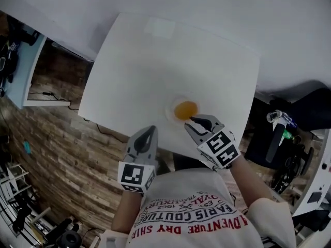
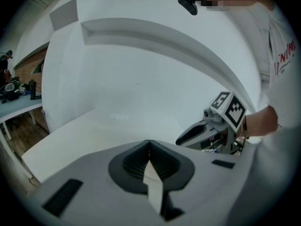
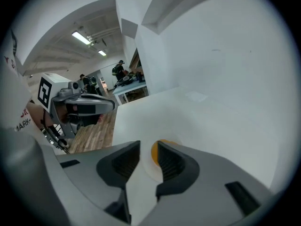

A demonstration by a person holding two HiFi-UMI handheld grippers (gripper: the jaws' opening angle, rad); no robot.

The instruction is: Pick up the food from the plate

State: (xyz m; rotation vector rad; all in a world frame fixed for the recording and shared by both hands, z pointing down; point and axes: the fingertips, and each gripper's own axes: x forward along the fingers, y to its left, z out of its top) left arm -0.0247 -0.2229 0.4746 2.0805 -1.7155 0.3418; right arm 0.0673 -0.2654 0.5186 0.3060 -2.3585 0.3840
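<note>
**Fingers a little apart on the right, pressed together on the left**

Both grey fingers of the right gripper (image 1: 192,122) stand slightly apart, gripping nothing. Just beyond their tips lies the round orange piece of food (image 1: 185,109), on a small round white plate (image 1: 169,113) near the white table's (image 1: 155,61) front edge. The left gripper (image 1: 150,132), its 2 fingers together and empty, hovers at that edge.
</note>
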